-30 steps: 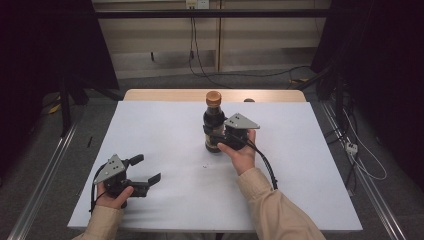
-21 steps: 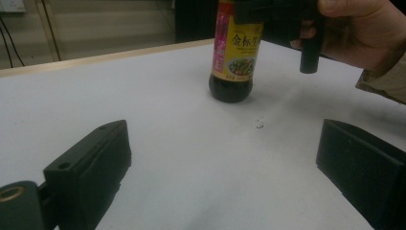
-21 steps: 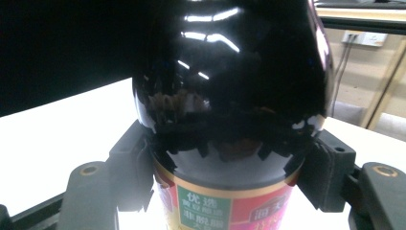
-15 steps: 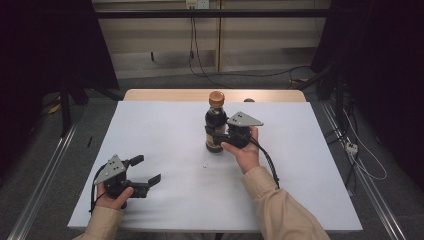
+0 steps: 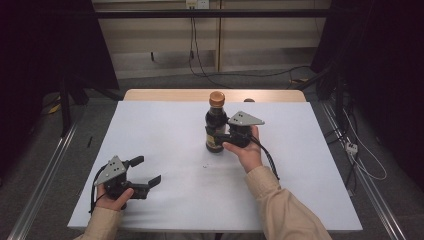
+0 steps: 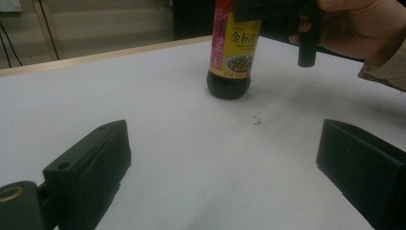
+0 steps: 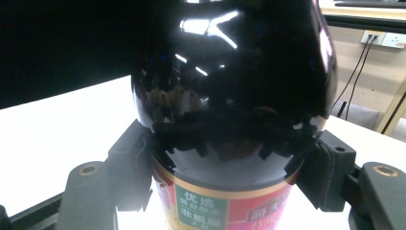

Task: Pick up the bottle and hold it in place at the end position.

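White table [image 5: 165, 130], upright sauce bottle [image 5: 215, 125] clamped between right tongs [image 5: 224, 136]

open left claw [image 6: 230, 167] facing upright bottle [image 6: 233, 50]

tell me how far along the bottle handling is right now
Done: the right gripper is shut on the dark sauce bottle; the right gripper view shows both jaws against its sides. In hand: the bottle stands upright with its base on the white table, orange cap on. Left: any lift or move; the left gripper rests open, apart from it.
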Demonstrator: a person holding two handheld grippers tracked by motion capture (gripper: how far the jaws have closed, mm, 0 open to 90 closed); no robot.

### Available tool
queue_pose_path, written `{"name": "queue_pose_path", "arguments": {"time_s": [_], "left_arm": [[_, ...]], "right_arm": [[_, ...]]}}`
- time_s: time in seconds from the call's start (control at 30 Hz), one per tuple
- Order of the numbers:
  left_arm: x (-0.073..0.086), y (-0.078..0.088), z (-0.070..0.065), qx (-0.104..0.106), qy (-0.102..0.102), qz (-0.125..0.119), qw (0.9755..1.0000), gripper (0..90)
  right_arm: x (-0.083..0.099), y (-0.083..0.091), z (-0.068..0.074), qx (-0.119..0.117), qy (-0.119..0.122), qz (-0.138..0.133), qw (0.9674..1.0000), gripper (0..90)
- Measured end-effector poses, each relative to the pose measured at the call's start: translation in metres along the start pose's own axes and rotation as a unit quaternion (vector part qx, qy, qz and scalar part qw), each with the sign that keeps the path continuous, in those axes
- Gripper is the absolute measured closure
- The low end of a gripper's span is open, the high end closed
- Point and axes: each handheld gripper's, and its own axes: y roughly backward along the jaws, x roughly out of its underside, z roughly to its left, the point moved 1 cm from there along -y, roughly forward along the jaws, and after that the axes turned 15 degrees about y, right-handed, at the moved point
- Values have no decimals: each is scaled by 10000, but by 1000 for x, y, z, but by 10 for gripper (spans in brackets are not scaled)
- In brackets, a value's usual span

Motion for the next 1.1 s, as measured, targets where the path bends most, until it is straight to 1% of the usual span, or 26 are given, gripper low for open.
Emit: {"name": "queue_pose_path", "arguments": {"time_s": [0.07,0.13,0.17,0.23,0.3,0.4,0.47,0.57,0.7,0.77,0.8,0.87,1.0,1.1], "left_arm": [[0,0,1,-4,-27,26,10000,45],[0,0,1,3,10,11,10000,45],[0,-1,2,-13,-15,15,10000,45],[1,-1,3,4,37,2,10000,45],[1,-1,5,9,42,25,10000,45],[1,-1,5,18,87,-21,10000,45],[1,0,5,12,41,-4,10000,45],[1,-1,5,-7,27,23,10000,45],[1,-2,3,1,51,17,10000,45],[0,-3,3,4,41,4,10000,45],[-1,-3,2,17,94,-34,9999,45],[-3,-4,4,-9,43,-38,10000,45],[-6,-5,6,-52,157,-121,9998,41],[-11,-6,6,-40,184,-134,9997,36]], "right_arm": [[-1,0,-1,-52,11,36,10000,305],[-1,0,-1,-53,9,49,10000,305],[-1,0,-1,-44,-5,46,10000,304],[-1,0,-1,-58,29,47,10000,305],[-1,0,-2,-78,-47,63,9999,305],[-1,0,-2,-97,-65,62,9999,309],[-1,1,-2,-156,-10,59,9999,310],[0,1,-4,-206,-74,33,9998,309],[-1,1,-4,-248,-26,92,9996,310],[-1,1,-4,-256,-34,105,9996,309],[-1,1,-5,-255,-42,109,9996,309],[-1,1,-4,-243,-45,106,9996,309],[0,1,-4,-228,-63,81,9997,309],[0,1,-3,-212,-79,64,9997,308]]}}
